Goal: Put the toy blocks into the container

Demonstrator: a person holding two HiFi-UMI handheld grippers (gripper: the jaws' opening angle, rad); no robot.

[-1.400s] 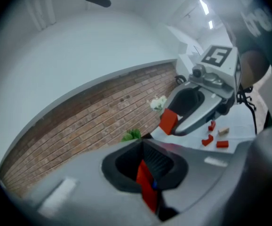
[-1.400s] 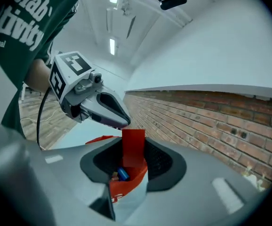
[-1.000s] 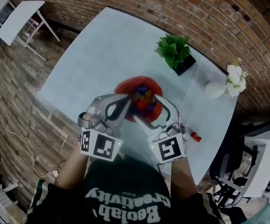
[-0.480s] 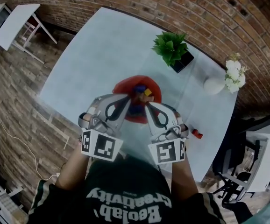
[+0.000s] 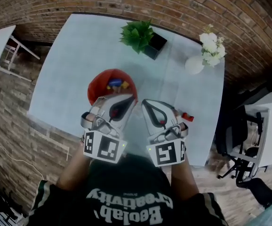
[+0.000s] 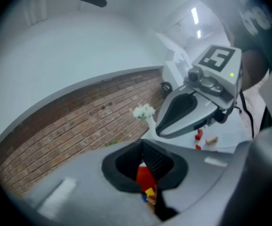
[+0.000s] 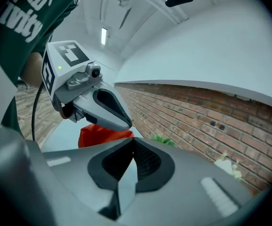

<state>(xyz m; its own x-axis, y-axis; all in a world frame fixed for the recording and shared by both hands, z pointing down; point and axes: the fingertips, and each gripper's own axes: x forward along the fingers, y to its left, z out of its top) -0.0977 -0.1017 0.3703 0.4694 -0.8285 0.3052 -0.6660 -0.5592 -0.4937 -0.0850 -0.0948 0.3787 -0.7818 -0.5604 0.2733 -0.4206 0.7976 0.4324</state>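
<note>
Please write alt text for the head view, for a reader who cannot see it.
A person holds a left gripper and a right gripper, both shut, over a pale table, near a red container of toy blocks. A potted plant and a vase of white flowers stand at the far edge.

- container (image 5: 98, 87): red, round, soft-walled bowl, upright, open top. Sits just ahead of the left gripper (image 5: 132, 99) tip and ahead-left of the right gripper (image 5: 146, 103); whether the rim touches the left tip can't be told.
- blocks in container (image 5: 115, 84): small pile of yellow and blue pieces, with something orange visible in the left gripper view.
- loose red block (image 5: 188, 117): outside the container, on the table just right of the right gripper.
- tan block (image 6: 212, 139): lying flat beside that red block, past the right gripper, well apart from the container.
</note>
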